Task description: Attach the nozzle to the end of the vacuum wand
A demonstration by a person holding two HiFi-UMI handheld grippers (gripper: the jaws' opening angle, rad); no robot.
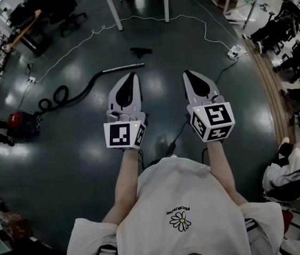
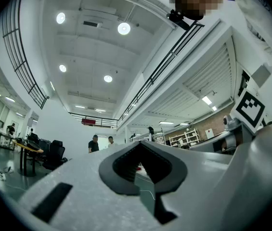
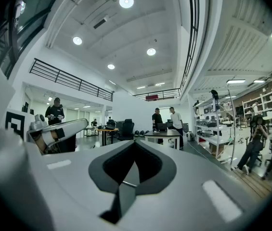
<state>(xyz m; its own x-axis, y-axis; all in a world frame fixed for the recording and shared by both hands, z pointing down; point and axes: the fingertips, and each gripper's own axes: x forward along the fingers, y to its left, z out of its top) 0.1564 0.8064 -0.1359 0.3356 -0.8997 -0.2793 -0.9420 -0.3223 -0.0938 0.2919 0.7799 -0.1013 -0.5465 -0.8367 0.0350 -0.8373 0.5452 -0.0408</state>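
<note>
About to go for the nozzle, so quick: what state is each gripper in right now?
Left gripper: closed, holding nothing.
Right gripper: closed, holding nothing.

Head view looks steeply down on the vacuum wand (image 1: 124, 66); both gripper views face beyond it, sharing the ceiling (image 3: 126, 32).

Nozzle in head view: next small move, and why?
Probably open the right gripper and lower it toward the nozzle. Both grippers are shut and empty, held up off the floor, and the nozzle lies apart from the free end of the wand. The left gripper appears nearer the wand, so it could take that.
</note>
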